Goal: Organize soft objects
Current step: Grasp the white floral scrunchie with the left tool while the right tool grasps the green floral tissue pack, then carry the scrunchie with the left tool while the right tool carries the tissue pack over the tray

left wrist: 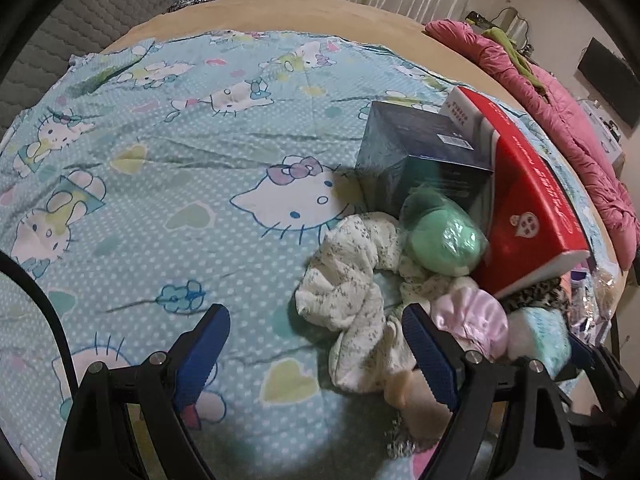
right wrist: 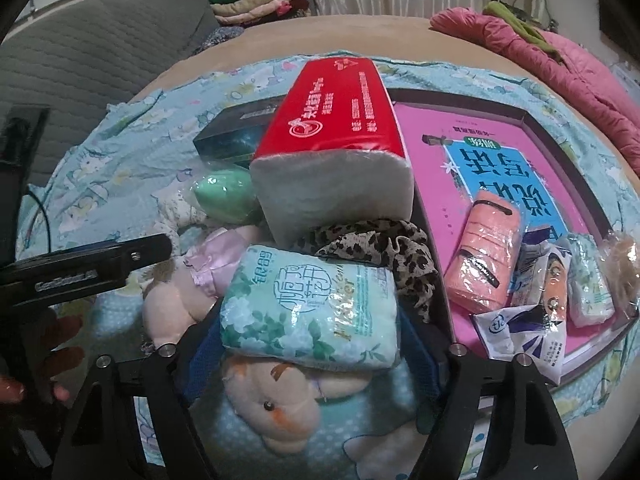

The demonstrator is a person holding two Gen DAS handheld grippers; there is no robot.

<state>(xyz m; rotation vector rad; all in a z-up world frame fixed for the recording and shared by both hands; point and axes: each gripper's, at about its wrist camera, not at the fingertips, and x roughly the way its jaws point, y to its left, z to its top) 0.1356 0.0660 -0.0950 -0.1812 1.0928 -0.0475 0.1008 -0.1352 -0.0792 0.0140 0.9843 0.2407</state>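
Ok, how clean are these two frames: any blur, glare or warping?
Left wrist: strong fisheye bending at the edges, green plastic-wrapped bundle smeared. Right wrist: same warping, glare on the pale green floral tissue pack between the jaws, stuffed doll soft up close.

A bed [left wrist: 248, 12] carries a cartoon-cat sheet [left wrist: 180, 184] and pink quilt [left wrist: 568, 120].

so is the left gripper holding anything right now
No, the left gripper is open and empty beside the floral white cloth.
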